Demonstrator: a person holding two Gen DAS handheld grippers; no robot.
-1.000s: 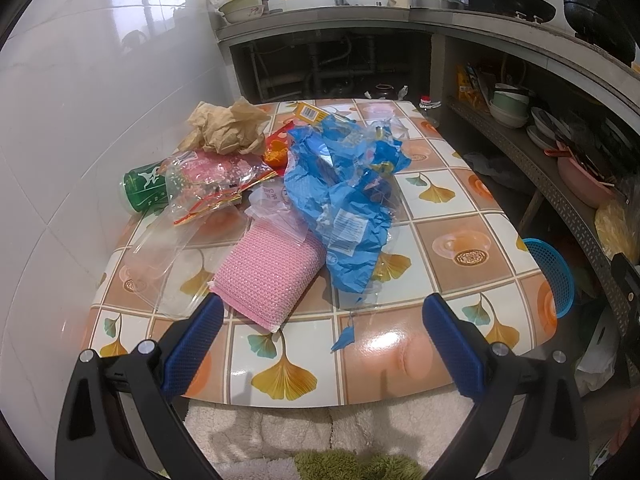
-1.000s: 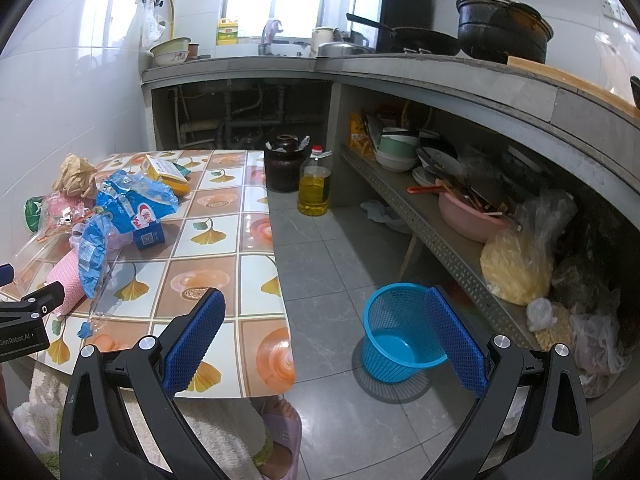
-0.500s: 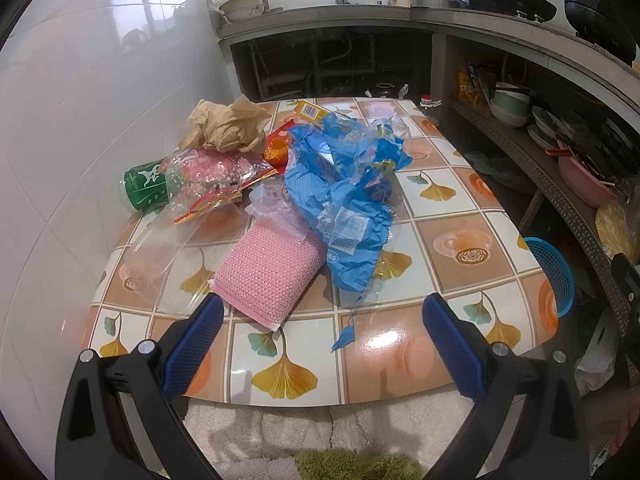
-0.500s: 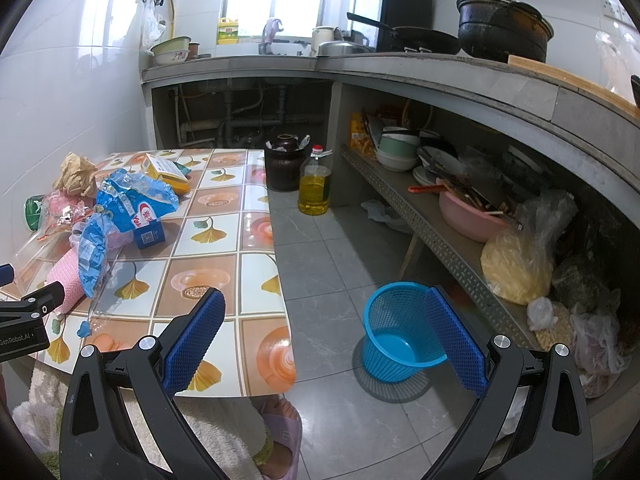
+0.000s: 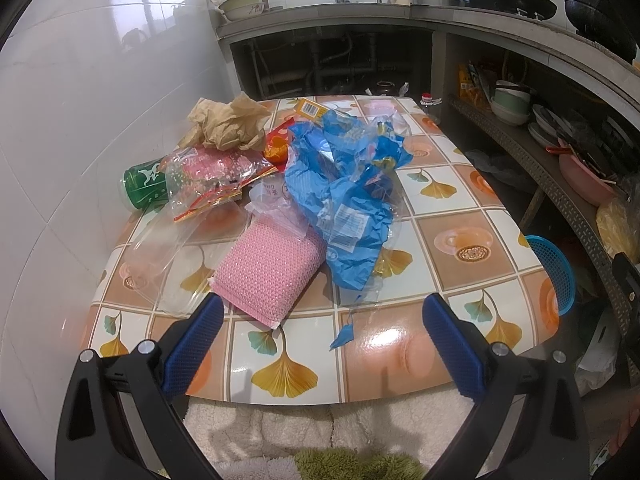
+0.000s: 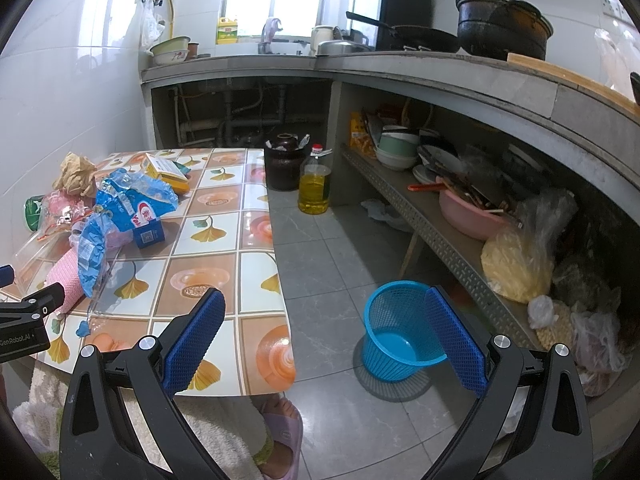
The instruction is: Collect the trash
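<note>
A heap of trash lies on the tiled table (image 5: pixel 460 240): a crumpled blue plastic bag (image 5: pixel 344 184), a pink knitted pad (image 5: pixel 268 272), a clear plastic tray (image 5: pixel 160 264), a green can (image 5: pixel 144 188), crumpled brown paper (image 5: pixel 228 124) and a pink-printed wrapper (image 5: pixel 208 168). My left gripper (image 5: pixel 320 340) is open and empty at the table's near edge, just short of the pink pad. My right gripper (image 6: pixel 320 340) is open and empty beside the table, above the floor. A blue mesh trash basket (image 6: pixel 400 332) stands on the floor between its fingers.
A dark jar (image 6: pixel 284 164) and an oil bottle (image 6: pixel 315 184) stand on the floor past the table. A low shelf (image 6: pixel 440 236) with bowls and bags runs along the right. A white wall (image 5: pixel 80 120) borders the table's left. A slippered foot (image 6: pixel 280 432) is below.
</note>
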